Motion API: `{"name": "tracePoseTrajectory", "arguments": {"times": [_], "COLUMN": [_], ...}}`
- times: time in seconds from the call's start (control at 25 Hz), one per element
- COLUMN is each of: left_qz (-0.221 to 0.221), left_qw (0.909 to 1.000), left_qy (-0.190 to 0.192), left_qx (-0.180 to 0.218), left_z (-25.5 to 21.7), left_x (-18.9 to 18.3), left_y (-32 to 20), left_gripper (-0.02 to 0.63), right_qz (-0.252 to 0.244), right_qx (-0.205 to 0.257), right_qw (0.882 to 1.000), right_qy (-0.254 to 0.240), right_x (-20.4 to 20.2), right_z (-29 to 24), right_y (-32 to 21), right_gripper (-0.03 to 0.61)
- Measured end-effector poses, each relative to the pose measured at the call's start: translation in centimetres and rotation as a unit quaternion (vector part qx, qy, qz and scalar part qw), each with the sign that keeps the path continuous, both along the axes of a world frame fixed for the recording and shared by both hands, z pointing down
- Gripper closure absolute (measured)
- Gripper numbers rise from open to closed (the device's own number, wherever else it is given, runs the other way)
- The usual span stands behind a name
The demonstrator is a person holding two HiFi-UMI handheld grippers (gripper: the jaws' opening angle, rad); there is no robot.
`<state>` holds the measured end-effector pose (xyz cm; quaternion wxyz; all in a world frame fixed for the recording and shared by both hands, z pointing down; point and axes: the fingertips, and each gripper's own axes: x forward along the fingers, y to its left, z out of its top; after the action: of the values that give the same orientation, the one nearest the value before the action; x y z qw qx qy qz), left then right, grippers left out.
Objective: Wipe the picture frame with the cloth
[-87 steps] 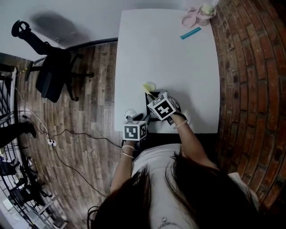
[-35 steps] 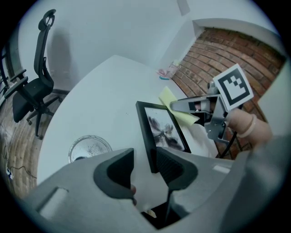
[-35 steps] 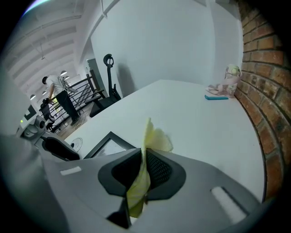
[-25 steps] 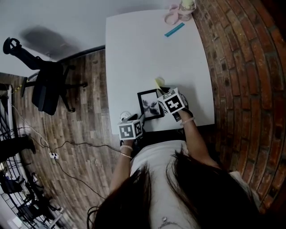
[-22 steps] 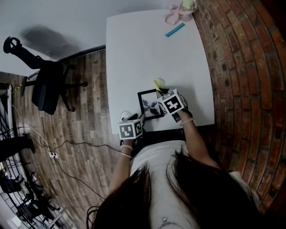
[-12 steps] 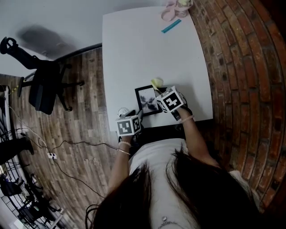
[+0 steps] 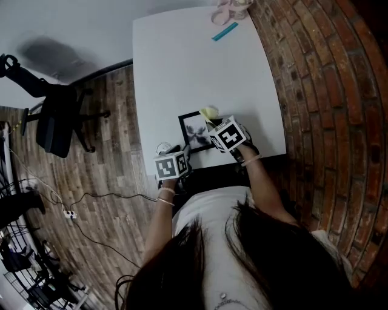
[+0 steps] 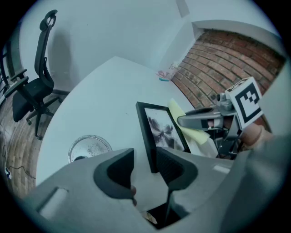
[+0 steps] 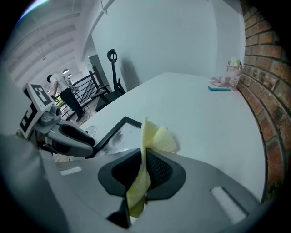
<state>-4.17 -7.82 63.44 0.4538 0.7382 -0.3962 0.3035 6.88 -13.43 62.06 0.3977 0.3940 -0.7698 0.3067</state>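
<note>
A black picture frame (image 7: 194, 130) with a dark flower print lies on the white table (image 7: 200, 66) near its front edge. My right gripper (image 9: 143, 169) is shut on a pale yellow cloth (image 9: 153, 135), which sticks up between the pads. In the head view the cloth (image 7: 209, 113) hangs at the frame's upper right corner. My left gripper (image 8: 144, 164) is open at the near corner of the frame (image 8: 162, 132). The frame's edge rests against the right finger, with a gap on the other side.
A round glass dish (image 8: 89, 148) sits on the table left of the frame. A pink cup (image 7: 221, 12) and a teal strip (image 7: 225, 31) lie at the far corner. A brick wall (image 7: 315, 91) runs along the right side. An office chair (image 7: 54, 118) stands on the wooden floor.
3.5 s ago my right gripper covered most of the frame. It now sits at the frame's right side with the cloth, and the whole picture shows. The left gripper keeps its place at the near corner.
</note>
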Motion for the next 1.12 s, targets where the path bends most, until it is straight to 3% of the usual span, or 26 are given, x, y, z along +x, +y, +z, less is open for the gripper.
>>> {"name": "tracePoseTrajectory", "arguments": {"times": [1.12], "left_qz": [0.001], "left_qw": [1.0], "left_qy": [0.003], "left_qx": [0.005], "left_z": [-0.3], "left_x": [-0.2], "left_y": [-0.1], "left_gripper": [0.454], "right_qz": [0.006], "right_qx": [-0.008], "right_qw": [1.0], "right_qy": [0.004], "right_x": [-0.5], "right_z": [-0.3], "right_y": [5.7], "right_gripper": [0.538]}}
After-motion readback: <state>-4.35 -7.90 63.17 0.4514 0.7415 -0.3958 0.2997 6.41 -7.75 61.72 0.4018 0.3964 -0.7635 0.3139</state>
